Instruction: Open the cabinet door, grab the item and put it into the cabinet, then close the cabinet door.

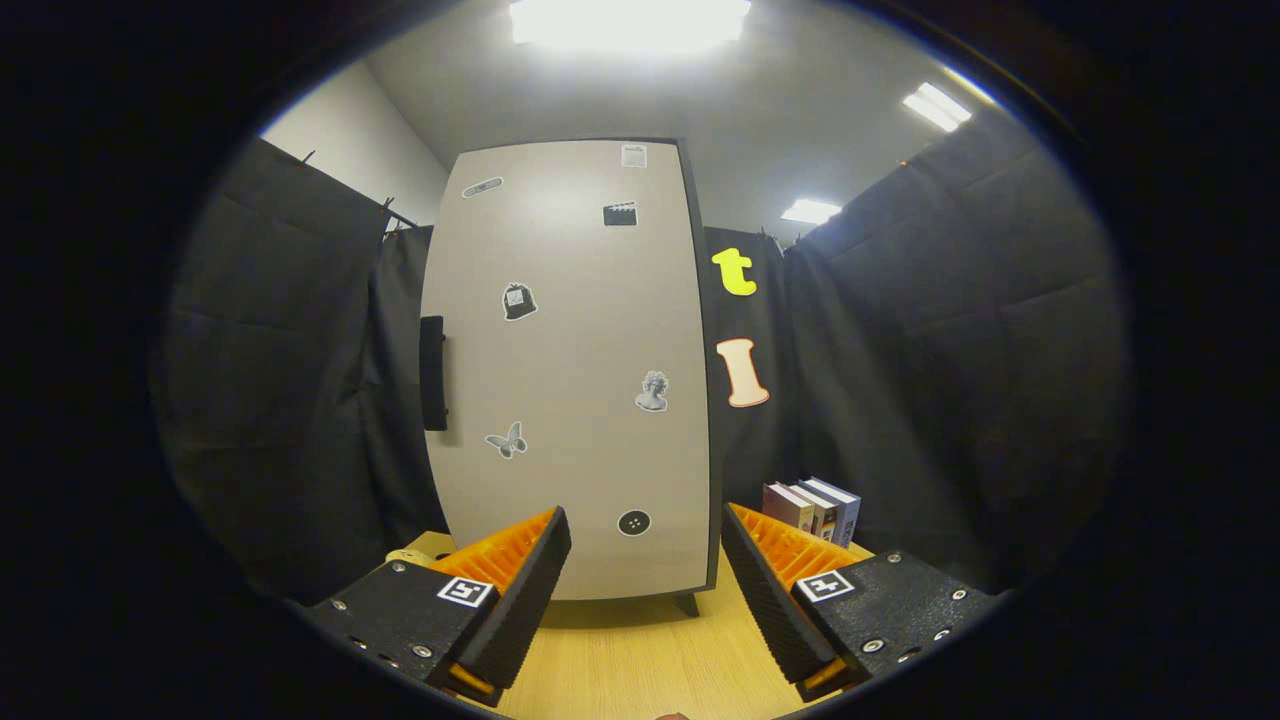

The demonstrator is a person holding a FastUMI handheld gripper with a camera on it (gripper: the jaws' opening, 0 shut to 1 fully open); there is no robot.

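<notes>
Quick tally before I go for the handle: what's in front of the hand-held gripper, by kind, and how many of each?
Cabinet, door shut: 1
Door handle, black, on the door's left edge: 1
Stickers on the door: 7
Books, upright beside the cabinet, beyond the right finger: 3
Hand-held gripper, open, nothing between its fingers: 1
Table, wooden: 1
Total: 14

I can't see inside the cabinet (570,370); its closed door hides everything behind it. The stickers on the door are too small for me to read. My gripper (645,560) stands open, its left finger covering the door's lower left corner and most of a pale roll (408,556) there. The right finger hides the near ends of the books (812,508).
</notes>
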